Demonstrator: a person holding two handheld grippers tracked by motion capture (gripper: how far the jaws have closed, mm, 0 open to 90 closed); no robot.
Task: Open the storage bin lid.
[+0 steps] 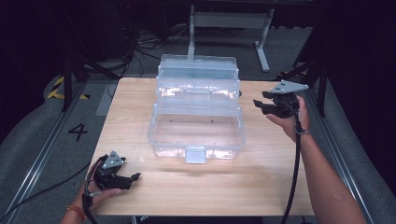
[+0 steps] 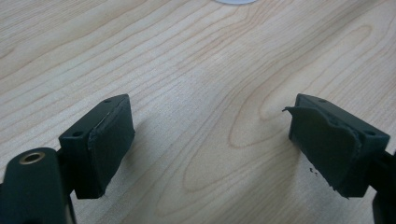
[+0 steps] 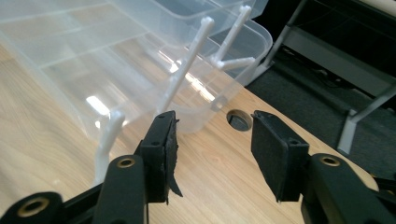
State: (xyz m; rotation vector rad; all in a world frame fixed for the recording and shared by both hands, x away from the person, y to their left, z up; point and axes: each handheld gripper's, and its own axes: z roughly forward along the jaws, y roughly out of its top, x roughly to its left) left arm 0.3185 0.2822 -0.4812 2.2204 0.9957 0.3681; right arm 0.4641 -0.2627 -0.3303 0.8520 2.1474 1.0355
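A clear plastic tiered box (image 1: 196,126) stands open in the middle of the wooden table (image 1: 261,186), its upper trays swung back and its bottom tub empty. My right gripper (image 1: 261,101) hovers just right of the box, held in a hand, pointing toward its side. In the right gripper view its jaws (image 3: 212,140) stand apart with nothing between them, and the box's wall (image 3: 116,60) and white hinge arms (image 3: 187,60) lie just ahead. My left gripper (image 1: 133,181) rests near the table's front left corner. It is open (image 2: 210,140) over bare wood.
A round cable hole (image 3: 239,120) sits in the table close to the box's right end. Behind the table stands a grey metal frame (image 1: 229,21). Black stand legs (image 1: 70,79) and cables are on the floor at the left, beside a painted "4" (image 1: 78,131).
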